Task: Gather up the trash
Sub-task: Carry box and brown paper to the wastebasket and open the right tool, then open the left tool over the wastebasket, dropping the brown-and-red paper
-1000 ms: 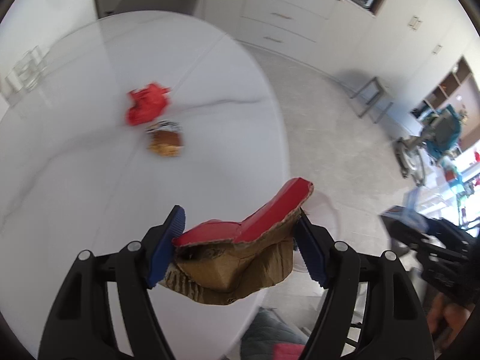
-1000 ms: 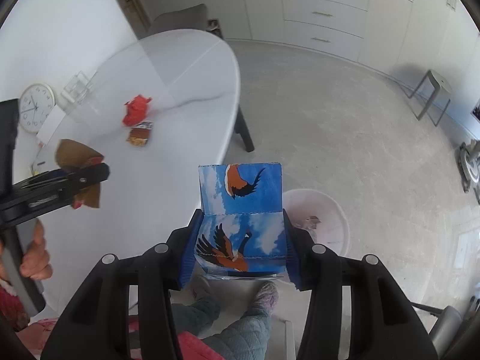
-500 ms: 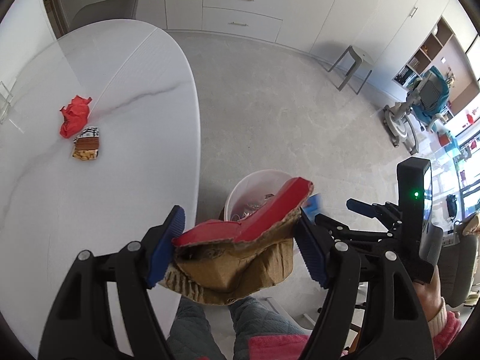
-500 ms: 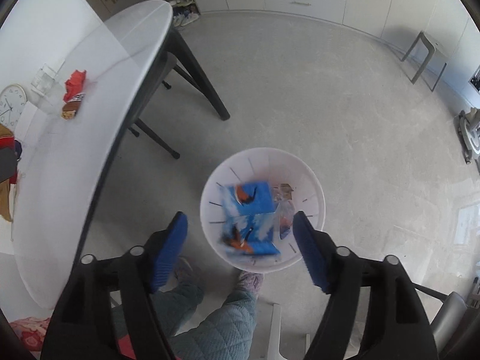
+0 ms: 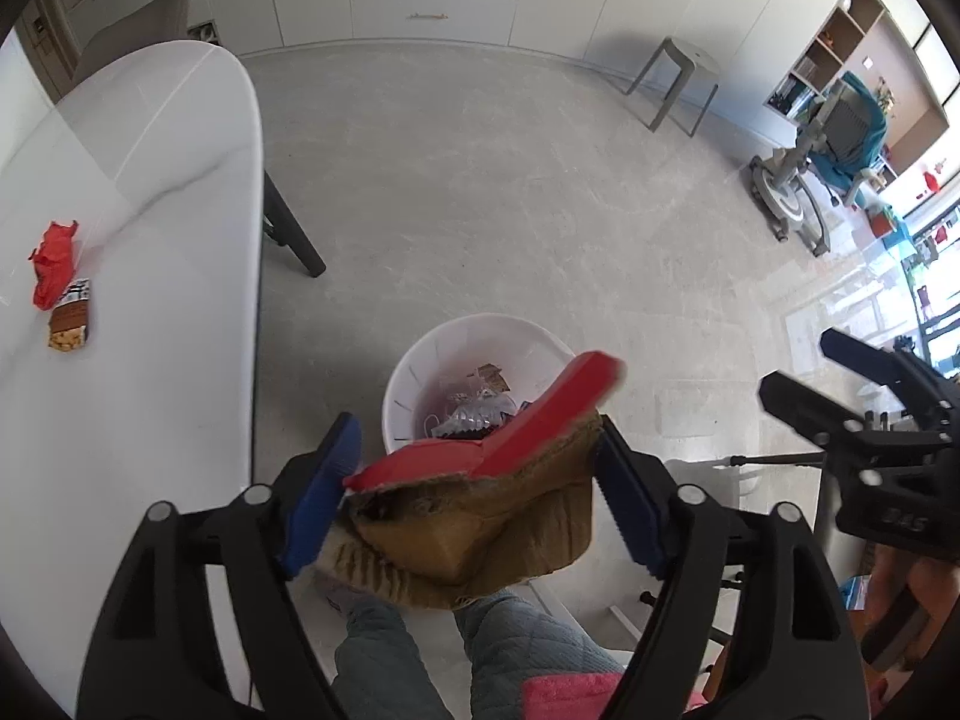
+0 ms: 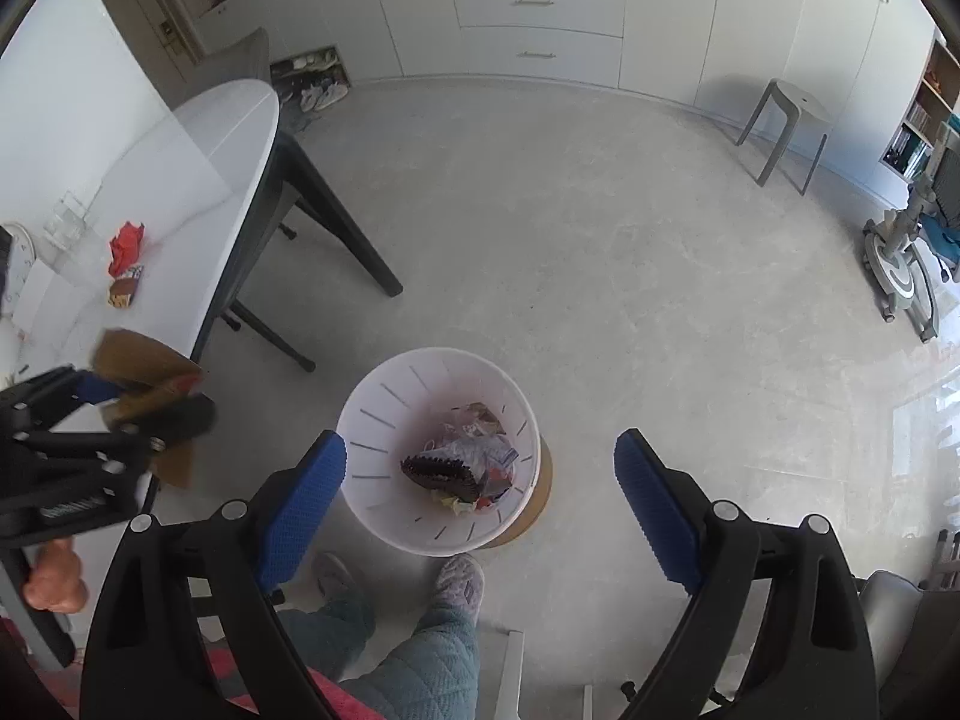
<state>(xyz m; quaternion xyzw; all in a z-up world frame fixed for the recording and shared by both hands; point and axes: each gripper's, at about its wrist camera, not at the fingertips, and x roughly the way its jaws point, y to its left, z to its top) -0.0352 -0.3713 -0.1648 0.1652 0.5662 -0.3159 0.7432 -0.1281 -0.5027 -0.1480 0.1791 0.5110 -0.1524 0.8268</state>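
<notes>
While our left gripper (image 5: 474, 501) clamps a crushed red-and-brown cardboard piece (image 5: 480, 510) above the near rim of the white bin (image 5: 414, 372), our right gripper (image 6: 480, 504) hangs with jaws wide apart over that bin. On the table (image 5: 150, 180) at far left lie a red wrapper (image 5: 53, 264) and a snack bar wrapper (image 5: 70, 324), touching.

Cardboard scrap (image 5: 474, 516): matt brown corrugated board, torn fuzzy edges, glossy red printed face. Left gripper (image 5: 474, 504) pads (image 5: 627, 510): blue textured rubber on matt black plastic arms. Bin (image 6: 384, 420): smooth white slotted plastic. Table (image 5: 120, 180): glossy white marble-look top. Floor (image 6: 570, 240): matt grey stone-look. Wrapper (image 5: 51, 258): crinkled shiny red foil.
</notes>
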